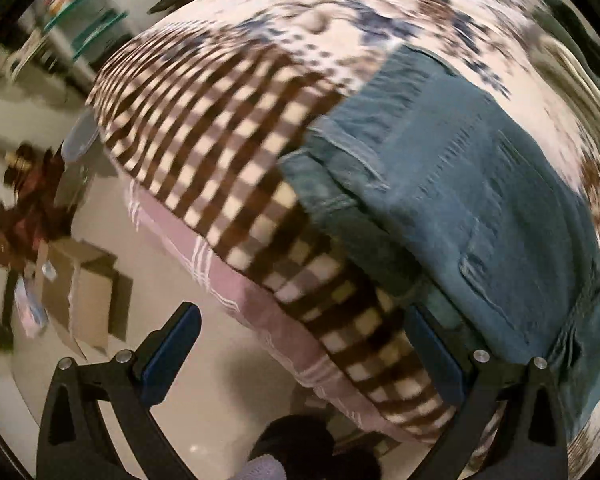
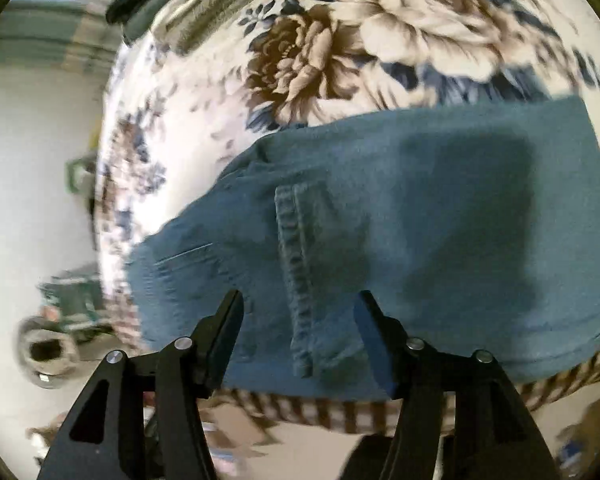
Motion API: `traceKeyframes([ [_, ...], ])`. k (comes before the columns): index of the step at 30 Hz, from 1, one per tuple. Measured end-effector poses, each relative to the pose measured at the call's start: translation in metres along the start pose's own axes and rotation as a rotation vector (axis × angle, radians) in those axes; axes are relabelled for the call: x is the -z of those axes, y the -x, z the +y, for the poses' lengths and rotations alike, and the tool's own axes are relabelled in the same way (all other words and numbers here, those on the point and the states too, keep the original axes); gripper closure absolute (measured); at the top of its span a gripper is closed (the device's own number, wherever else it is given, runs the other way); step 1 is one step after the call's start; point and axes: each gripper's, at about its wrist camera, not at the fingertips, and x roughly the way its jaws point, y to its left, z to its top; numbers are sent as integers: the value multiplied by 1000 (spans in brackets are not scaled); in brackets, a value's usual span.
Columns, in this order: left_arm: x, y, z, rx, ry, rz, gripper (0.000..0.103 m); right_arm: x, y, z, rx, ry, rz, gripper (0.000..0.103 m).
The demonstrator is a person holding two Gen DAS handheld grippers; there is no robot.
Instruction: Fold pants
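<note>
Both grippers [image 1: 300, 344] [image 2: 298, 336] agape; jeans [image 2: 380, 220] on bedspread [image 2: 204, 112].

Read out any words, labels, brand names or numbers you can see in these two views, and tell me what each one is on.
None can be read.
Cardboard box on the floor: a small pale label on its flap, too blurred to read.
Jeans: only stitching and seams, no tag or brand patch in view.
Floral blanket: flowers and checks only, no lettering.
Shelf items: too blurred to tell.
</note>
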Motion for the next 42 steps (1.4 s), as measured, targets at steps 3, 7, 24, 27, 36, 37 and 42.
traceKeyframes([
  [3,-5,-1,7,-4,57,-13,0,-7,-32,24,139,28,34,43],
  [7,-9,0,16,-7,93,-24,0,-6,-88,39,373,42,117,43],
  [24,-8,-3,38,81,207,-34,0,39,-80,60,400,159,68,69],
  [27,-16,-5,39,217,282,-32,0,36,-59,51,177,110,83,42],
  [36,-36,-64,35,483,500,8,38,35,-16,-53,274,-33,54,42],
  [37,-36,-67,37,505,523,-10,44,34,-18,-66,278,-57,65,42],
  [42,-41,-76,42,557,520,-36,43,35,-12,-98,246,-81,67,42],
])
